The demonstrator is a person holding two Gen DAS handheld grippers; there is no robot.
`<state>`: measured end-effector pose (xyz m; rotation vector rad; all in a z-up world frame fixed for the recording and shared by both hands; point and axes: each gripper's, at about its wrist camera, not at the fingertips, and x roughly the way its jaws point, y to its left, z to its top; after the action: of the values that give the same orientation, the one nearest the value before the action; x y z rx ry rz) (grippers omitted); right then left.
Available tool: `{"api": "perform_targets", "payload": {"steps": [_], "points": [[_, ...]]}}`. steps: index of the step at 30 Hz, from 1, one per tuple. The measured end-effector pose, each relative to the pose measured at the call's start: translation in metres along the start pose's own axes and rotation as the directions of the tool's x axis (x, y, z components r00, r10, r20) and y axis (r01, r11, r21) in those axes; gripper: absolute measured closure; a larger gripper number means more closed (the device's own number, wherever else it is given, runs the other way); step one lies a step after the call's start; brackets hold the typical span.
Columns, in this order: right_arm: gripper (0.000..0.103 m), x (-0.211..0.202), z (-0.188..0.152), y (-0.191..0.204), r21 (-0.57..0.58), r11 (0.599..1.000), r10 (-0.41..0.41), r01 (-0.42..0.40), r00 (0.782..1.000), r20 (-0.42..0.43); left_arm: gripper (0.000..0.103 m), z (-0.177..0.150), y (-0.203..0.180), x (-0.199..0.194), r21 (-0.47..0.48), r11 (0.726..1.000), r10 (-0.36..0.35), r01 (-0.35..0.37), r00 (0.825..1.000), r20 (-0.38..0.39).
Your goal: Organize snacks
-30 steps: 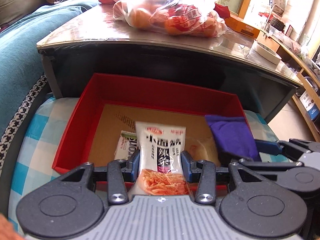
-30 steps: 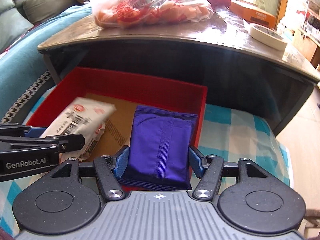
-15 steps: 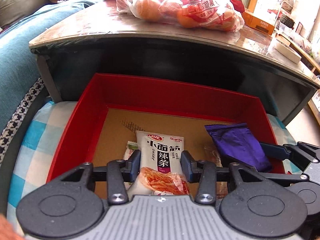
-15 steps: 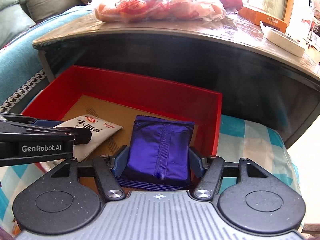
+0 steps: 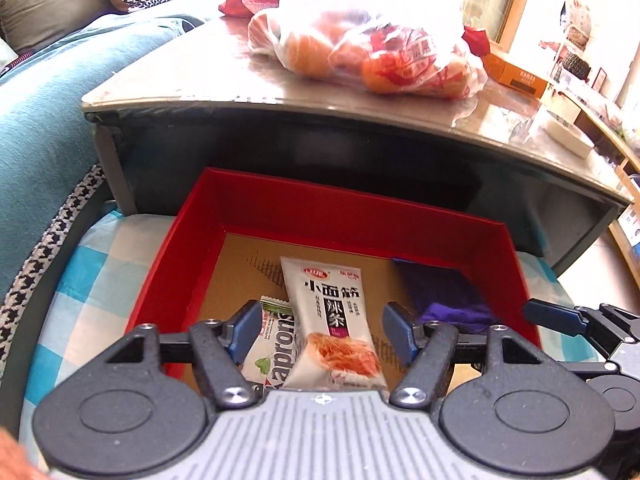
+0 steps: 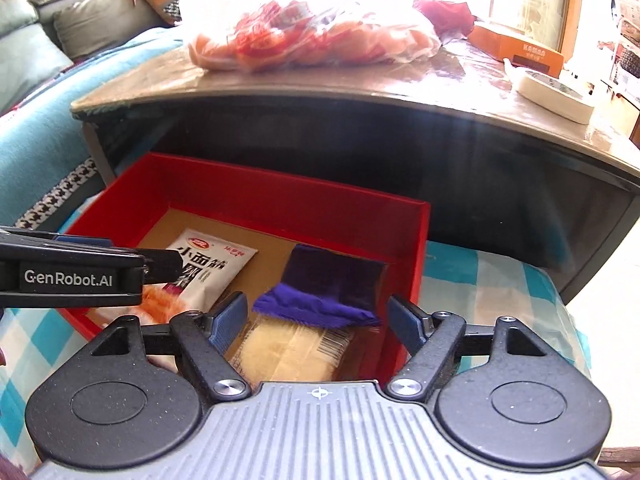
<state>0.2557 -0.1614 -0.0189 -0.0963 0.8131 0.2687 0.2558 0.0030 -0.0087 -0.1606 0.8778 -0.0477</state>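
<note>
A red box [image 5: 320, 216] with a cardboard floor sits on a blue checked cloth. In it lies a white spicy-strip packet [image 5: 332, 320], partly over a green and white packet [image 5: 276, 344]. My left gripper [image 5: 320, 330] is open just above them, touching neither. In the right wrist view the purple packet [image 6: 324, 292] lies in the box [image 6: 280, 196] on a clear packet of yellow snack [image 6: 288, 348]. My right gripper [image 6: 318, 322] is open around it, apart. The white packet [image 6: 204, 268] lies to its left.
A dark coffee table [image 5: 360, 120] overhangs the box's far side, bearing a plastic bag of oranges [image 5: 372, 48], an orange carton [image 6: 516, 46] and a tape roll [image 6: 556, 92]. A teal sofa [image 5: 44, 120] is on the left. The checked cloth [image 6: 492, 292] extends right.
Both grippers opened and let their packets drop into the red box. The white packet now lies on the green packet, the purple one on the yellow snack packet.
</note>
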Motion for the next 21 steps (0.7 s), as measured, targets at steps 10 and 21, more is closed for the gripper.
{"api": "perform_targets", "payload": {"steps": [10,21], "points": [[0.019,-0.04,0.005,-0.009,0.065,0.997,0.03,-0.032,0.999,0.026,0.0,-0.004,-0.002,-0.046,-0.007,1.0,-0.02,0.02,0.997,0.071],[0.019,-0.079,-0.008,0.001,0.057,0.998,0.024,-0.026,0.999,0.038,0.0,-0.03,0.005,-0.087,0.001,1.0,-0.018,0.018,0.996,0.092]]}}
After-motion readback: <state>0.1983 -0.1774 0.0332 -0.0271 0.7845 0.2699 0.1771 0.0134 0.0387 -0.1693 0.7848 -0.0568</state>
